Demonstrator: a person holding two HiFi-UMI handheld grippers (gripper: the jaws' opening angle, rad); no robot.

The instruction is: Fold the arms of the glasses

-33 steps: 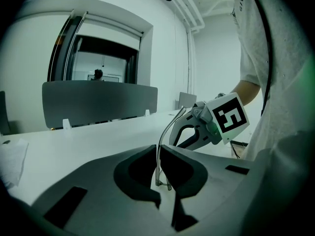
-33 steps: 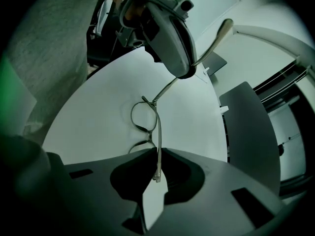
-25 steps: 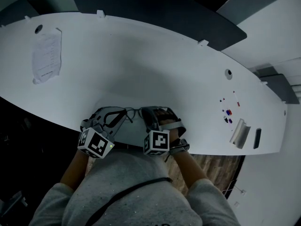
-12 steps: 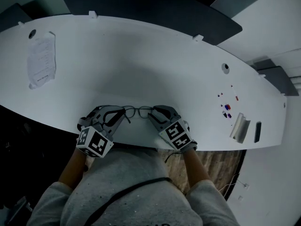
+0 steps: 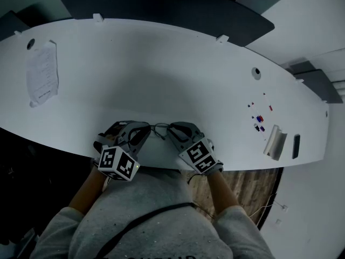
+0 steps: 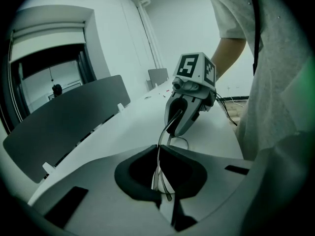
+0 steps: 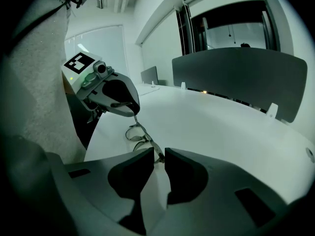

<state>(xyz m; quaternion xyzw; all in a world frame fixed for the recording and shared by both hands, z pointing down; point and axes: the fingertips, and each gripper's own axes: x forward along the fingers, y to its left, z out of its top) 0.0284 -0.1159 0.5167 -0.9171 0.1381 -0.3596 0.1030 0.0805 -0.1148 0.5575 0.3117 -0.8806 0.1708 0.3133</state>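
Glasses (image 5: 160, 127): at near edge of table (image 5: 161, 63), long axis running from gripper to gripper | left gripper (image 5: 143, 130): clamped on their left end | right gripper (image 5: 173, 130): jaws just closing, gap narrow, right hinge end between them, not yet pinched

Dim greenish light is washing the pale desk (image 5: 161, 74); fisheye distortion is bending edges, dark vignettes ringing them.

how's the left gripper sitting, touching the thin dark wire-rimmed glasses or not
Touching. The left gripper view shows the left gripper shut on the thin dark wire-rimmed glasses, wire pinched between its jaws.
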